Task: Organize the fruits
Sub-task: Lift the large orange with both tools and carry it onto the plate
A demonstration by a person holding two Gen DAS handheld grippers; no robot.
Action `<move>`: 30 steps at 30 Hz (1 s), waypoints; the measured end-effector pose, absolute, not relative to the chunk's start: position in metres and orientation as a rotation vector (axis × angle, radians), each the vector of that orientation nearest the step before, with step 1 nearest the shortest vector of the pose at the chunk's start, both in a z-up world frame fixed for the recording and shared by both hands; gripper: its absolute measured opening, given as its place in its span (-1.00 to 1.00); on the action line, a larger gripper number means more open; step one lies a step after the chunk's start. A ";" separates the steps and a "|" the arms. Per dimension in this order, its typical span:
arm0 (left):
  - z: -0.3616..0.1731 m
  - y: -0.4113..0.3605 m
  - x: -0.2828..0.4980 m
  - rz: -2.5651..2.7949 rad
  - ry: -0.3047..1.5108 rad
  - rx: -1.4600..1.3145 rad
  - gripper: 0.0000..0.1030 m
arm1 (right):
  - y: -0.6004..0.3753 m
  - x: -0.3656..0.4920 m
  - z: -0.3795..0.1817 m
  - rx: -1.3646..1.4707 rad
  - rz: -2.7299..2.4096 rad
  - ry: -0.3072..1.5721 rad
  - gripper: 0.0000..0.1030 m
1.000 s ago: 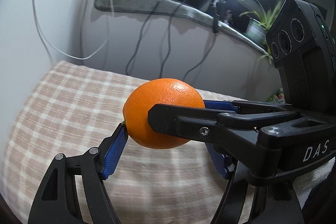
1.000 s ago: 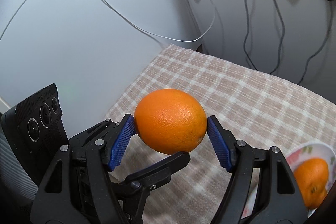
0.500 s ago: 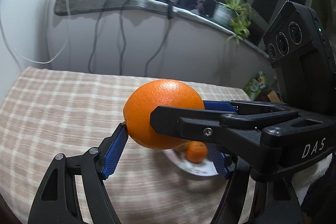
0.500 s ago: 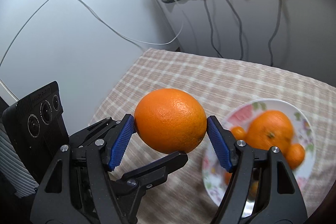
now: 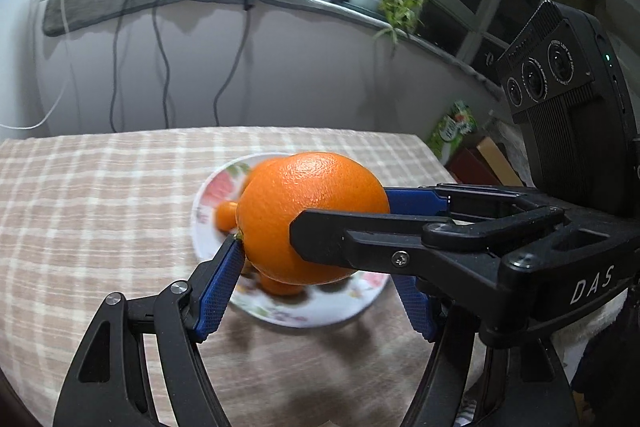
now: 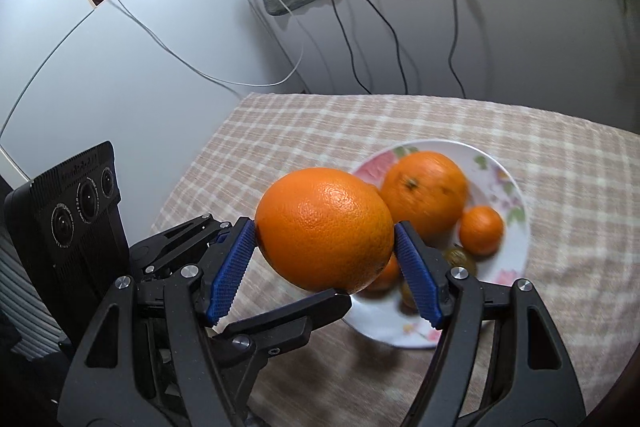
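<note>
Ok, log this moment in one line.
both grippers, left and right, shut on orange | above plate | plate holds oranges

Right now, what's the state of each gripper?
Left gripper: one finger touches the orange; the other finger's contact is hidden, so cannot tell.
Right gripper: closed on the orange.

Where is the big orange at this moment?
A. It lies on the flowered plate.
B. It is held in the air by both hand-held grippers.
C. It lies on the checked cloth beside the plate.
B: the big orange sits between the blue pads of the right hand-held gripper and of the left hand-held gripper, above the flowered plate.
</note>
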State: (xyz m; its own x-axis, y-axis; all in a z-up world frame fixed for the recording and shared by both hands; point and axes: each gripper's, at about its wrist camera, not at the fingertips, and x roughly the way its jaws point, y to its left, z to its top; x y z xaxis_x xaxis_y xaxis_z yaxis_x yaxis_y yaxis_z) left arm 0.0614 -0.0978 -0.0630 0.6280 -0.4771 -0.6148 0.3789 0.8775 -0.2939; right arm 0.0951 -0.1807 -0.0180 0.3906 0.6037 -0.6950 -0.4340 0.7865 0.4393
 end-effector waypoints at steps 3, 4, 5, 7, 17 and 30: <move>-0.065 -0.107 0.059 -0.509 0.755 -0.128 0.41 | -0.193 0.090 -0.021 0.208 0.652 0.970 0.44; -0.066 -0.110 0.058 -0.514 0.759 -0.123 0.41 | -0.196 0.089 -0.023 0.211 0.648 0.971 0.44; -0.067 -0.112 0.057 -0.516 0.761 -0.121 0.41 | -0.199 0.087 -0.024 0.214 0.643 0.972 0.44; -0.068 -0.117 0.057 -0.521 0.767 -0.110 0.41 | -0.203 0.085 -0.025 0.216 0.637 0.972 0.44; -0.078 -0.125 0.060 -0.507 0.799 -0.047 0.41 | -0.210 0.081 -0.035 0.231 0.619 0.985 0.44; -0.066 -0.119 0.051 -0.496 0.752 -0.035 0.38 | -0.212 0.073 -0.026 0.193 0.599 0.939 0.44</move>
